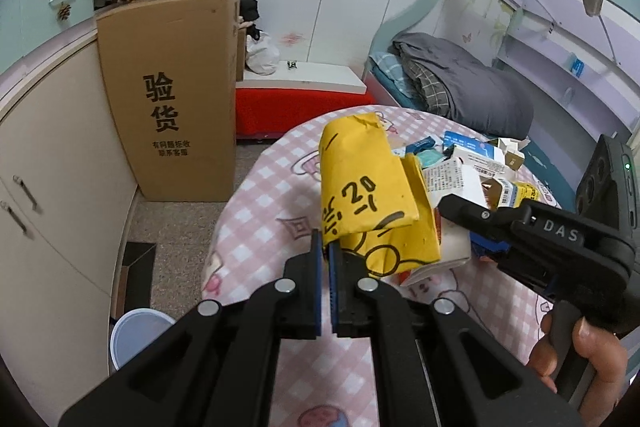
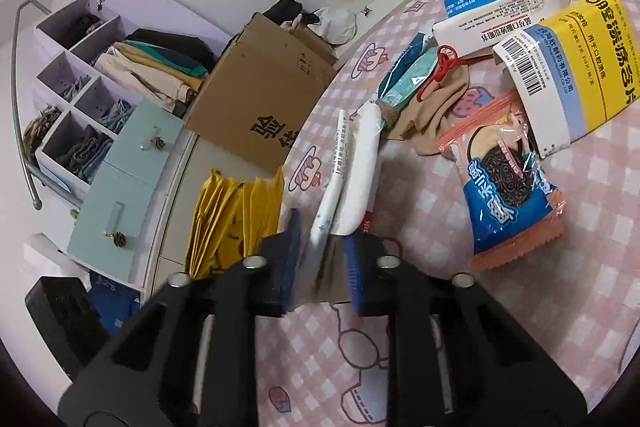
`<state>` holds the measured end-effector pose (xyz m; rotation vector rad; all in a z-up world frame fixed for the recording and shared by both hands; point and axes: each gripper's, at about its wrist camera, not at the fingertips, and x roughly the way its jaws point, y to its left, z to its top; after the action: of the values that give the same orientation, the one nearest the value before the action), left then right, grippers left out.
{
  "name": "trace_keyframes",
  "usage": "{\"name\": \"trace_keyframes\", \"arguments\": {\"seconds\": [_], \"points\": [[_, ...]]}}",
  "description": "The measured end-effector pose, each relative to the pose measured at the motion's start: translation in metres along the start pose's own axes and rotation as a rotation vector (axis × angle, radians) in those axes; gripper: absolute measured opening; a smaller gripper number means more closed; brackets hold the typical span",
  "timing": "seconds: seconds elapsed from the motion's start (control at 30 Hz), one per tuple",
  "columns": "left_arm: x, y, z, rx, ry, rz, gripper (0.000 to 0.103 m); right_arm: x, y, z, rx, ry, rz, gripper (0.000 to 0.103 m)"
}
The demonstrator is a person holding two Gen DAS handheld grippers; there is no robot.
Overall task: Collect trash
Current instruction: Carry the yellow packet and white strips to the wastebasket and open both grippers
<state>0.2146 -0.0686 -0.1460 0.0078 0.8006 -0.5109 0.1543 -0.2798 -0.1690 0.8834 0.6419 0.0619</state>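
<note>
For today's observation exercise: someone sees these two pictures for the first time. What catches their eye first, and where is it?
The yellow paper bag stands out first, pinched at its lower corner by the left gripper above the pink checked tablecloth. Next comes the litter of medicine boxes and a cookie packet across the table. Left of the table stands a tall cardboard box with bold black characters.

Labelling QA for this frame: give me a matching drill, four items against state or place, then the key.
1 yellow bag
2 white wrapper
3 cookie packet
4 cardboard box

a standing on the floor
b clamped in left gripper
c lying flat on table, untouched
d between the open right gripper fingers

Pairs: 1-b, 2-d, 3-c, 4-a
</note>
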Motion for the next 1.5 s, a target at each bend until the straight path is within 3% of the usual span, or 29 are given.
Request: {"name": "trace_keyframes", "arguments": {"seconds": [0.07,0.43,0.63,0.87,1.17,1.37,1.4,1.47,1.5], "points": [[-0.006,0.004,-0.004,-0.005,-0.003,0.009,0.003,-0.003,0.005,-0.004,-0.002,-0.007,0.020,0.009],[-0.061,0.054,-0.024,-0.097,-0.063,0.045,0.003,-0.012,0.076,-0.033,-0.145,0.019,0.112,0.009],[-0.089,0.113,-0.048,-0.193,-0.052,0.125,0.003,0.031,0.127,-0.074,-0.249,0.137,0.163,0.009],[-0.101,0.199,-0.087,-0.331,0.002,0.261,0.003,0.109,0.166,-0.137,-0.379,0.295,0.142,0.009],[-0.081,0.273,-0.124,-0.453,0.094,0.365,0.003,0.196,0.190,-0.201,-0.512,0.431,0.087,0.009],[-0.053,0.314,-0.134,-0.530,0.177,0.385,0.005,0.222,0.186,-0.213,-0.539,0.460,0.042,0.009],[-0.049,0.322,-0.136,-0.562,0.188,0.380,0.007,0.225,0.185,-0.216,-0.537,0.464,0.036,0.009],[-0.040,0.333,-0.141,-0.611,0.218,0.355,0.021,0.230,0.182,-0.218,-0.528,0.476,0.024,0.009],[-0.037,0.336,-0.142,-0.621,0.231,0.353,0.039,0.232,0.181,-0.219,-0.528,0.480,0.019,0.009]]}}
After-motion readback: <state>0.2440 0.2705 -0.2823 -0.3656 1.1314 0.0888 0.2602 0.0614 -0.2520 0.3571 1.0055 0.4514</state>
